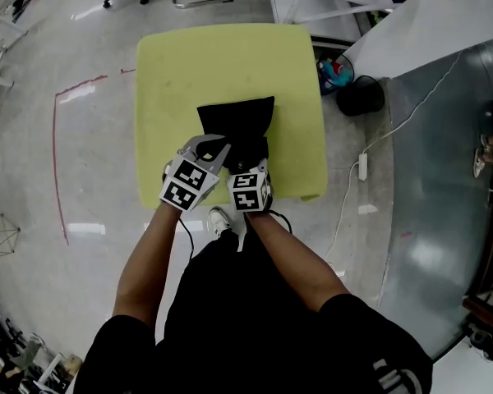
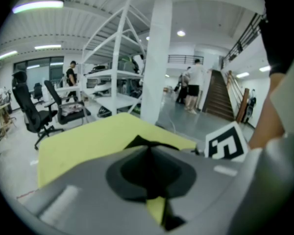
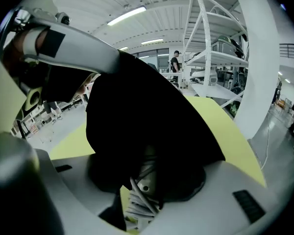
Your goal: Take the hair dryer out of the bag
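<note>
A black bag (image 1: 238, 120) lies on the yellow-green table (image 1: 168, 72). My left gripper (image 1: 215, 153) is at the bag's near left corner; in the right gripper view its grey finger (image 3: 73, 48) holds the black fabric (image 3: 137, 111) up. In the left gripper view the left gripper (image 2: 149, 168) is shut, with the bag (image 2: 146, 142) just past the tips. My right gripper (image 1: 251, 167) is at the bag's near mouth. Its jaws (image 3: 147, 177) stand open around the grey end of the hair dryer (image 3: 146, 184) and its wound cord (image 3: 137, 203), which show in the opening. The rest of the dryer is hidden inside.
A black bin (image 1: 361, 95) and a bin with coloured items (image 1: 335, 72) stand right of the table. A white power strip (image 1: 362, 167) with its cable lies on the floor. Office chairs (image 2: 32, 114) and white shelving (image 2: 117, 77) stand beyond, with people further back.
</note>
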Demonstrator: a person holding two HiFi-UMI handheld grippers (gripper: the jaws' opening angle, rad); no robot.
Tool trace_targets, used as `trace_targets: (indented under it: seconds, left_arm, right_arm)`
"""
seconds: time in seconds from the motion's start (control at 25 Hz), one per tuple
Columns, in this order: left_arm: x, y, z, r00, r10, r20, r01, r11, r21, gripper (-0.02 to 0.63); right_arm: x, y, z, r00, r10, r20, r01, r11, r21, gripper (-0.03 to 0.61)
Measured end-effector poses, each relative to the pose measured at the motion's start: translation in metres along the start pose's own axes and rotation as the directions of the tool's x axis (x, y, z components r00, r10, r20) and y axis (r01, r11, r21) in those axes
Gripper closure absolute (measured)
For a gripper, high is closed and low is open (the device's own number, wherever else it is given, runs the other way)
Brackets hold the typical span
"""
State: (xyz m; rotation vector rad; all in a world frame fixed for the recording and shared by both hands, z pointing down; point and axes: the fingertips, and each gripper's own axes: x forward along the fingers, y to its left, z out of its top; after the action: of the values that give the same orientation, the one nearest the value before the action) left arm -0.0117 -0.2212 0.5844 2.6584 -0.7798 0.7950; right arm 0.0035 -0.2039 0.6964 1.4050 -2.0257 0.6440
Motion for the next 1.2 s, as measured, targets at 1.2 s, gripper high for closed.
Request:
trace_targets:
  seconds: [1.2]
  left_arm:
    - [-0.012, 0.018, -0.024, 0.999, 0.039, -0.014, -0.039, 0.999, -0.015, 0.597]
  right_arm:
    - [0.041, -0.007, -0.024, 0.974, 0.117, -0.193, -0.129, 0.99, -0.05, 0.334]
